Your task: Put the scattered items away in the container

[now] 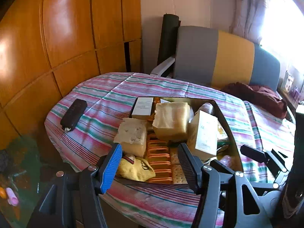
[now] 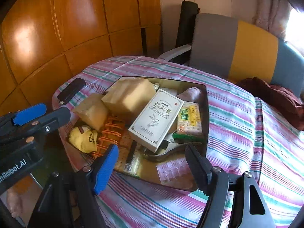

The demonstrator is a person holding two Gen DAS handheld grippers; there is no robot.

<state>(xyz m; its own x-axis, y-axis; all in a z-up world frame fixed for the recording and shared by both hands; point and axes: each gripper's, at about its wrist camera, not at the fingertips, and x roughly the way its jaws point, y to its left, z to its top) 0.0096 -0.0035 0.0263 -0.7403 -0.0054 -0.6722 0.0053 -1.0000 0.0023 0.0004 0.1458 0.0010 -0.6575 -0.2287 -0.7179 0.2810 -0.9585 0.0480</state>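
Observation:
A dark tray (image 1: 226,121) (image 2: 206,102) sits on the striped tablecloth, piled with items: two yellowish sponge blocks (image 1: 172,120) (image 2: 131,96), a white printed box (image 2: 156,118) (image 1: 205,133), a yellow cloth (image 1: 135,168) (image 2: 83,139), an orange rack (image 1: 158,159) and a green-edged cracker pack (image 2: 188,121). A black remote (image 1: 74,114) (image 2: 71,90) lies on the cloth left of the tray. My left gripper (image 1: 150,167) hovers open over the tray's near edge. My right gripper (image 2: 152,168) is open too, above the near edge, nothing between its fingers.
A grey, yellow and blue chair back (image 1: 224,60) stands behind the table. A dark red cloth (image 1: 260,96) lies at the far right. Wooden wardrobe panels (image 1: 66,38) fill the left. The table edge drops off at left and front.

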